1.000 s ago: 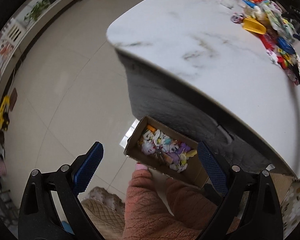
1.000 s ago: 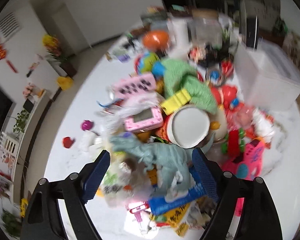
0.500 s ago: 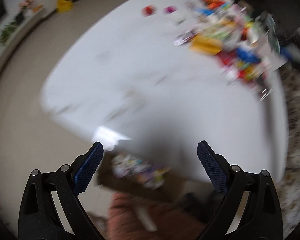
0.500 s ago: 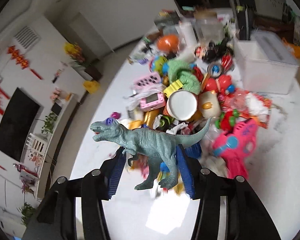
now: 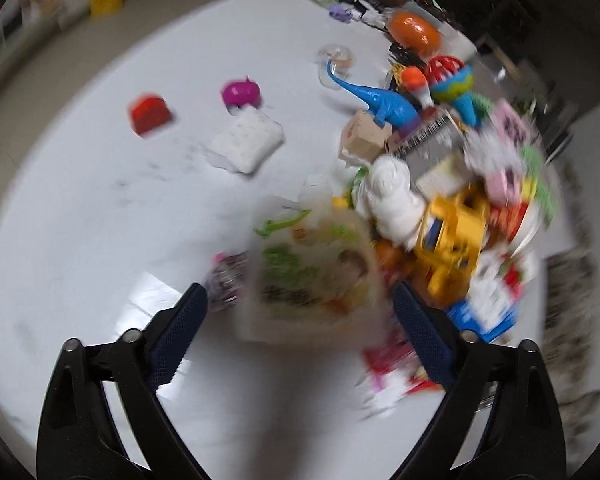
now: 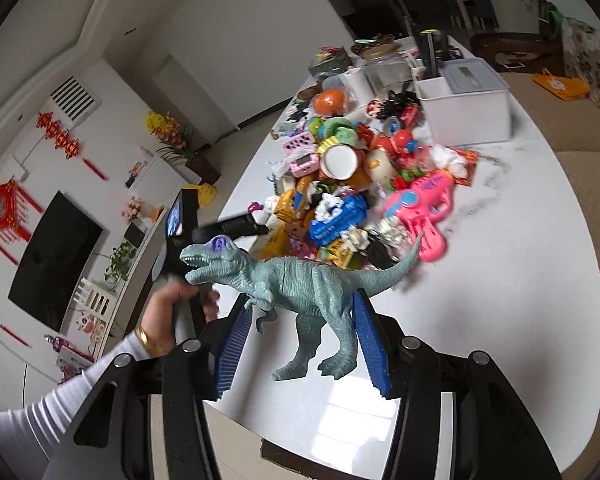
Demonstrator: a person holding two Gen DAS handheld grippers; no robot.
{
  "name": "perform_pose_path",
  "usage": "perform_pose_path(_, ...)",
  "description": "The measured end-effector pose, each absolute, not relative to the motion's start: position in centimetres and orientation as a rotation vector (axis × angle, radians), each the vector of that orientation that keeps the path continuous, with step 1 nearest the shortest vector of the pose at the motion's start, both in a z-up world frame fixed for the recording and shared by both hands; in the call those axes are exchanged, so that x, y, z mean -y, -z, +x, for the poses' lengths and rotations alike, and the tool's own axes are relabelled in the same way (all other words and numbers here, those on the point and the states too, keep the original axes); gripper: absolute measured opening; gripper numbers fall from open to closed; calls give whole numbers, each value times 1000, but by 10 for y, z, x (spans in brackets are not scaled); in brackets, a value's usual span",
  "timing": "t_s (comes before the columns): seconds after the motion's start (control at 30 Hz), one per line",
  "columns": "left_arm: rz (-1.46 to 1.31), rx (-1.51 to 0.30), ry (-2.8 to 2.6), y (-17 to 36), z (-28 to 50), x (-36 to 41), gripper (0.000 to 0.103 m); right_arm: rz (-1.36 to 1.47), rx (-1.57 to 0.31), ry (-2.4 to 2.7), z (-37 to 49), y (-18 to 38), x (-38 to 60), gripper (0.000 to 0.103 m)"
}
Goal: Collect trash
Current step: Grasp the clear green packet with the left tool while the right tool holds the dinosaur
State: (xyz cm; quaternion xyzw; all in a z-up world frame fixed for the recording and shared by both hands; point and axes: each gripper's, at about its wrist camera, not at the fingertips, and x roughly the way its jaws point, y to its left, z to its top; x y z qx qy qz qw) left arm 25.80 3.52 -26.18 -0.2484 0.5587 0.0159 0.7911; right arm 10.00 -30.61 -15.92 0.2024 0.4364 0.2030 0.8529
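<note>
My right gripper [image 6: 300, 334] is shut on a grey-green toy dinosaur [image 6: 300, 284] and holds it above the white table [image 6: 500, 280]. My left gripper [image 5: 300, 316] is open and empty over the table [image 5: 100, 200], just short of a blurred printed snack bag [image 5: 312, 272] at the edge of the clutter pile. A white tissue pack [image 5: 248, 140] lies further out. The left gripper and the hand that holds it [image 6: 176, 304] show at the left of the right wrist view.
A heap of toys and wrappers covers the table: a blue dinosaur [image 5: 380, 100], a yellow toy truck [image 5: 452, 232], a pink toy gun [image 6: 424, 204], a white bin [image 6: 468, 112]. A red toy [image 5: 148, 114] and a magenta toy [image 5: 240, 94] lie apart.
The left gripper swung up from the cardboard box on the floor to the table and the pile. The right gripper closed on the dinosaur and lifted it back from the pile.
</note>
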Motion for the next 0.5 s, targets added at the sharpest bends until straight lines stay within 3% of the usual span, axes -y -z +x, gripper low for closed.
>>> perform_pose_path(0.07,-648,-1232,-4,271,261,-49,57,449,-922,-427,95,163,310,51)
perform_pose_path(0.1,-687,-1225,6,270,259,-56,39,454,-924,-422,94,164,310,51)
perform_pose_path(0.17,-744,-1198,43,262,253,-68,20,452,-925,-418,93,164,308,51)
perform_pose_path(0.3,-811,-1130,150,238,233,-91,14,445,-929,-448,93,161,291,51)
perform_pose_path(0.37,-836,-1105,187,228,225,-99,4,436,-930,-470,91,160,275,51)
perform_pose_path(0.5,-845,-1048,254,202,188,-115,1,412,-928,-522,82,154,243,51)
